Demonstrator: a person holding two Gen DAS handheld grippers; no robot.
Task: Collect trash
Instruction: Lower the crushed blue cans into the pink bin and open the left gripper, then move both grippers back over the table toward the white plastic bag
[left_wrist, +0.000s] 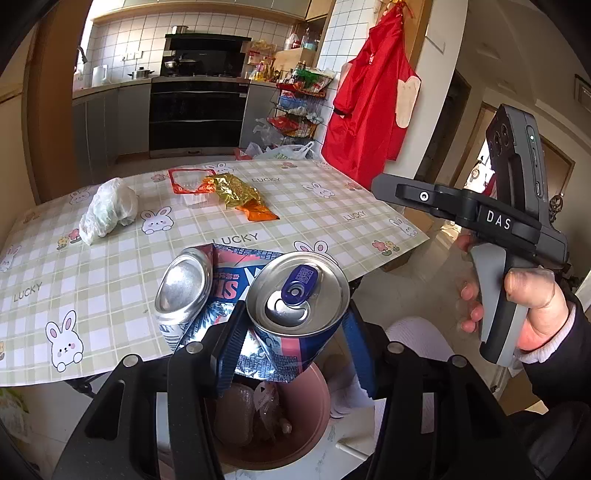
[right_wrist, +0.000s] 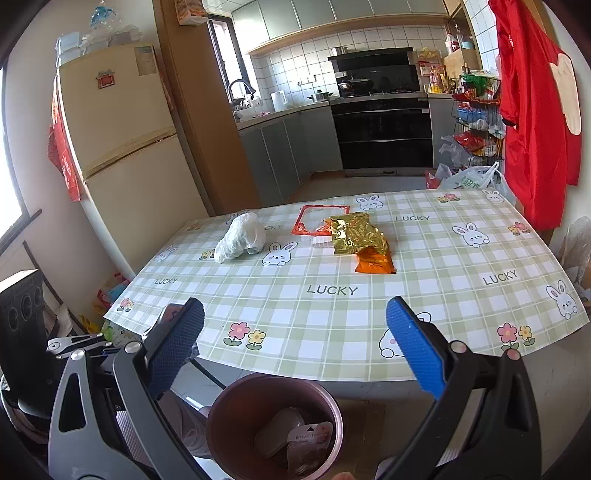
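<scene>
My left gripper (left_wrist: 295, 325) is shut on an upright blue drink can (left_wrist: 297, 295) with an open top, above a brown-pink bin (left_wrist: 317, 413). A blue and pink foil wrapper (left_wrist: 236, 277) is caught beside the can. A crushed silver can (left_wrist: 183, 288) sits by the left pad; I cannot tell whether it is held. My right gripper (right_wrist: 295, 332) is open and empty above the same bin (right_wrist: 221, 413). On the table lie a white crumpled bag (right_wrist: 242, 236), a red-rimmed tray (right_wrist: 319, 221), a gold wrapper (right_wrist: 358, 232) and an orange wrapper (right_wrist: 375, 264).
The bin holds wrappers. The checked tablecloth (right_wrist: 332, 314) ends just above the bin. A red apron (right_wrist: 532, 110) hangs at the right, a fridge (right_wrist: 122, 147) stands at the left, and a wire rack (right_wrist: 476, 122) with bags is beyond the table.
</scene>
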